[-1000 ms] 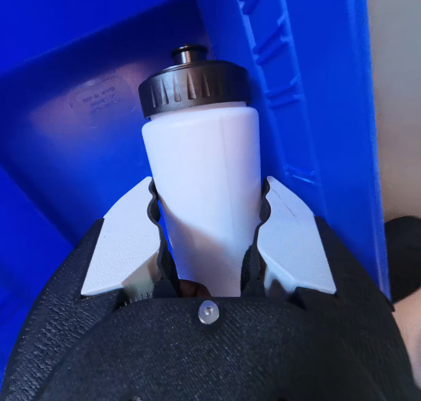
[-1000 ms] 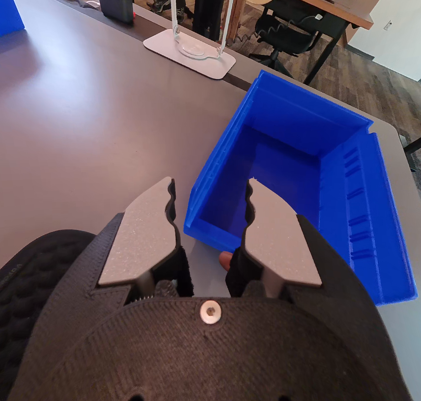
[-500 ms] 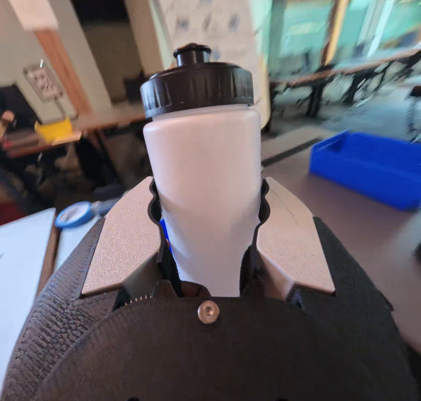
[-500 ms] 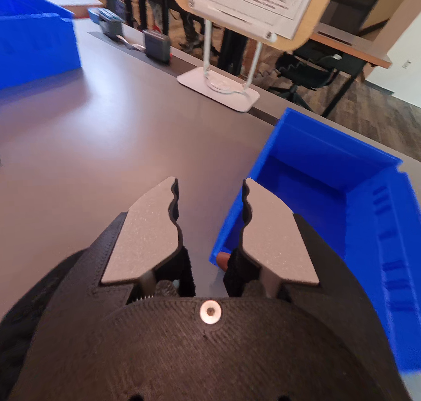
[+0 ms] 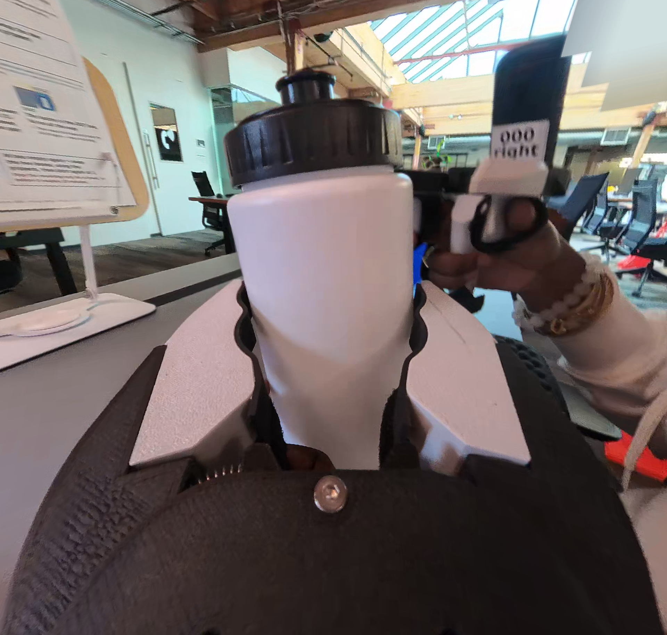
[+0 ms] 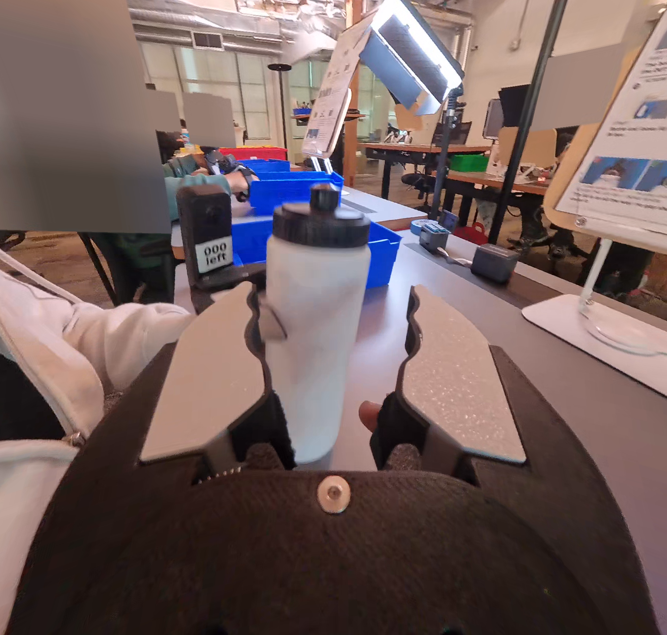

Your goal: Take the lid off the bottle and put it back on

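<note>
My left gripper is shut on a white bottle. Both pads press on its body below the shoulder, and it is held upright above the grey table. A black ribbed lid with a spout sits on the bottle. In the right wrist view the bottle with its lid stands ahead of my right gripper, which is open with no pad pressing on it. The left gripper's body shows behind the bottle. The right gripper shows at the right of the left wrist view, held by a hand.
Blue bins stand behind the bottle on the table. A white sign stand is at the right, also in the left wrist view. A small grey box lies at the table's far edge. A person sits at the back left. The grippers' ends are close to 7 cm from one another.
My left gripper lifted the bottle out of the blue bin and turned it upright over the table. My right gripper swung from the bin to face the bottle, and its jaws opened wider.
</note>
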`<action>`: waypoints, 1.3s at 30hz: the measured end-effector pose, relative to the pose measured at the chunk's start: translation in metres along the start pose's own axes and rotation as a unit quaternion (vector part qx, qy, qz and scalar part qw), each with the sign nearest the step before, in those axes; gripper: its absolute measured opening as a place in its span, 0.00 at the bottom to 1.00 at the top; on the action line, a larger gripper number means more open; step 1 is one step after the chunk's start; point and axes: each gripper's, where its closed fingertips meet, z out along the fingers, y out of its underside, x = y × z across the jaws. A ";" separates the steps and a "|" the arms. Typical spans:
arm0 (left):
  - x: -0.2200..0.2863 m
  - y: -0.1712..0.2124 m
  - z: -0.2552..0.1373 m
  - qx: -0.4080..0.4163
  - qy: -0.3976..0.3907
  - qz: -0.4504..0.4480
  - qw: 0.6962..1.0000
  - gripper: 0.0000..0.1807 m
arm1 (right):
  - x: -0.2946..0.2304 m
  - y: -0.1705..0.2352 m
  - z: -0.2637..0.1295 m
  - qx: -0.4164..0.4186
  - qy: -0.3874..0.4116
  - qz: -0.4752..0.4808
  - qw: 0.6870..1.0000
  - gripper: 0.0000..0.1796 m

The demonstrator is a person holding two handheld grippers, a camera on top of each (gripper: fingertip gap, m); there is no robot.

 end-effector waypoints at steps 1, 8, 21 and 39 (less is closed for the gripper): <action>0.005 0.006 0.002 -0.008 0.006 0.009 1.000 0.47 | -0.001 -0.001 0.006 -0.002 -0.004 -0.004 1.000 0.46; 0.024 0.019 -0.001 -0.018 0.036 0.069 0.997 0.47 | -0.016 0.000 0.034 -0.028 -0.050 -0.035 0.998 0.49; 0.024 0.024 -0.001 -0.059 0.057 0.054 0.995 0.47 | -0.028 0.007 0.034 -0.059 -0.097 -0.049 0.992 0.38; 0.024 0.026 0.008 -0.073 0.021 0.090 0.993 0.47 | -0.027 0.012 0.048 -0.068 -0.065 -0.003 0.996 0.46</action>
